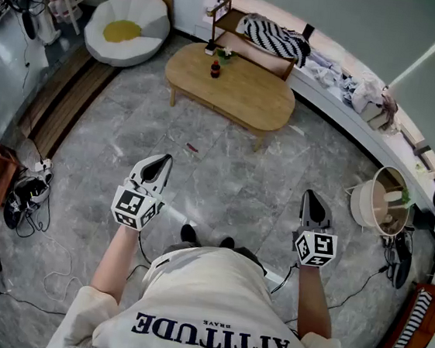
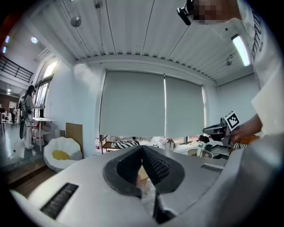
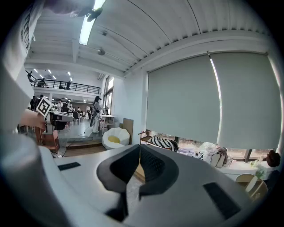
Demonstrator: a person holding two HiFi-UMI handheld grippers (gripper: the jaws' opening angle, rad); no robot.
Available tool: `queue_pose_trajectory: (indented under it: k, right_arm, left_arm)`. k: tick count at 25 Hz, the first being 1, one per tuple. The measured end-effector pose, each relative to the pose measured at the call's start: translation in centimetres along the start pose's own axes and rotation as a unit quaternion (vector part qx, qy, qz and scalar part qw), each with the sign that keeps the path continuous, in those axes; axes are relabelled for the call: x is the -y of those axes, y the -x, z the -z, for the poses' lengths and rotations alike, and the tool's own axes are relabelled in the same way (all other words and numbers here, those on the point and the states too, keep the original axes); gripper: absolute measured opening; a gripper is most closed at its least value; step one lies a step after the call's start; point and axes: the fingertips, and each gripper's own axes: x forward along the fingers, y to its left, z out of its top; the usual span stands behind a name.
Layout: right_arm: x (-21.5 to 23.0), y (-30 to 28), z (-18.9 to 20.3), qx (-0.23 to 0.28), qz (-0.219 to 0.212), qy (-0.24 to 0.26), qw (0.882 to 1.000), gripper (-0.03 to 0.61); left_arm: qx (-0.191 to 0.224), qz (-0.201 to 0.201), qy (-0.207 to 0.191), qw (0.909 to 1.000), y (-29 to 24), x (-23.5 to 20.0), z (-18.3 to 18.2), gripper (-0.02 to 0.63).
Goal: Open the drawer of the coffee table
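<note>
Standing well short of coffee table (image 1: 246,94), ahead across grey floor (image 1: 226,170), far from both grippers. Left gripper (image 1: 156,168): jaws pressed together, nothing between. Right gripper (image 1: 313,202): likewise closed and empty. Both held out roughly level, aimed toward table. Drawer not discernible from here; small bottle (image 1: 214,69) noted on surface. Step judged: approach, drawer not yet touched. Needed next: closing in, locating drawer front, parting jaws to take its pull.
</note>
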Motion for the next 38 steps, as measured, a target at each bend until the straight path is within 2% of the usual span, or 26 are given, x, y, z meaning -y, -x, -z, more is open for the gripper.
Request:
queue_pose_trajectory:
  k: [19, 28, 38]
  right_arm:
    - [-3.0, -1.6, -1.2, 0.007, 0.011, -0.006, 1.0, 0.023]
    - [-6.0, -2.7, -1.7, 0.013, 0.032, -0.011, 0.999, 0.023]
    - [-10.2, -4.4, -1.0, 0.002, 0.023, -0.004, 1.0, 0.023]
  left_arm:
    - [-0.002, 0.021, -0.002, 0.9998, 0.3, -3.3, 0.5, 0.02]
    - [-0.009, 0.059, -0.019, 0.998, 1.5, -6.2, 1.1, 0.02]
    - [-0.001, 0.062, -0.011, 0.998, 2.4, -9.4, 1.7, 0.02]
